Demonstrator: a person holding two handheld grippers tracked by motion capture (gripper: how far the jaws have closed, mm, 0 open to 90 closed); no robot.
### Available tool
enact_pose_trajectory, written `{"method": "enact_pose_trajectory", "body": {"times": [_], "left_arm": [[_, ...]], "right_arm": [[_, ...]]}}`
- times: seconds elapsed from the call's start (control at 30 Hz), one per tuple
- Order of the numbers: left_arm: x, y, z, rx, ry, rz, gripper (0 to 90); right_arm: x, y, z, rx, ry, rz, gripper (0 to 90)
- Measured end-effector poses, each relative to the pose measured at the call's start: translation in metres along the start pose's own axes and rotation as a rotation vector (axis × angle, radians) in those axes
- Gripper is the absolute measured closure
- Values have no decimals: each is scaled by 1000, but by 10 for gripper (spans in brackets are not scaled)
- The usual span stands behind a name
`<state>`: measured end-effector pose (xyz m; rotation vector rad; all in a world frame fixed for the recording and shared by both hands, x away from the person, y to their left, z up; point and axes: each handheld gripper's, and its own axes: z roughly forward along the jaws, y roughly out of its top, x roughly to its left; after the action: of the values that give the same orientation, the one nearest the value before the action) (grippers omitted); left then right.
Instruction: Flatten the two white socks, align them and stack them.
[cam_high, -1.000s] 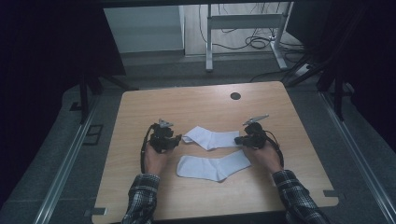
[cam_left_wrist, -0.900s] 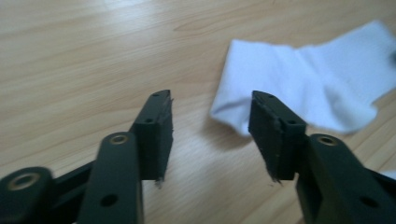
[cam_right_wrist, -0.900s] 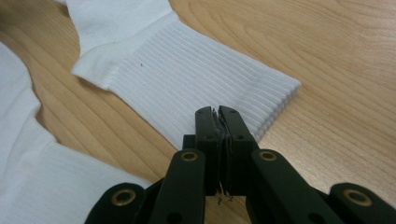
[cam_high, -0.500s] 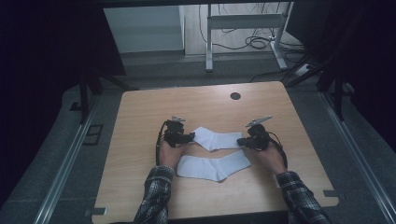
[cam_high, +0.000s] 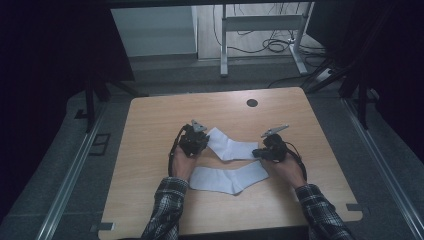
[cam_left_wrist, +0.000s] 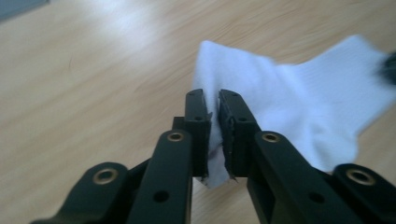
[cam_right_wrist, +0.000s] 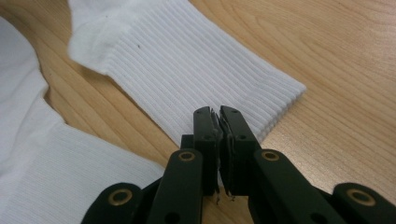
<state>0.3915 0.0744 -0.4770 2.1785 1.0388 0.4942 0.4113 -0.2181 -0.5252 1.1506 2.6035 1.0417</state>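
Observation:
Two white socks lie on the wooden table (cam_high: 150, 150). The far sock (cam_high: 231, 147) stretches between both grippers; the near sock (cam_high: 225, 178) lies flat just in front of it. My left gripper (cam_high: 204, 142) is shut on the far sock's left end, and white cloth (cam_left_wrist: 299, 98) is pinched between its jaws (cam_left_wrist: 212, 95). My right gripper (cam_high: 257, 152) is shut on the edge of that sock's ribbed cuff (cam_right_wrist: 187, 60), jaws pressed together (cam_right_wrist: 215, 112). Part of the near sock (cam_right_wrist: 60, 172) lies at the left in the right gripper view.
A dark round hole (cam_high: 252, 103) sits near the table's far edge. Beyond the table, a metal desk frame (cam_high: 260, 22) and cables (cam_high: 280, 46) are on the floor. Bare wood lies left and right of the socks.
My left gripper has moved right to the far sock's left end and shut on it. The right gripper has stayed at the cuff.

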Motion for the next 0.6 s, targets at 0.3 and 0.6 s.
{"method": "enact_pose_trajectory", "body": {"times": [0.3, 0.6], "left_arm": [[-22, -22, 25, 123, -127, 24, 660], [-7, -16, 6, 31, -97, -25, 502]], "right_arm": [[-7, -5, -9, 23, -33, 2, 845], [-28, -19, -26, 26, -63, 41, 845]]}}
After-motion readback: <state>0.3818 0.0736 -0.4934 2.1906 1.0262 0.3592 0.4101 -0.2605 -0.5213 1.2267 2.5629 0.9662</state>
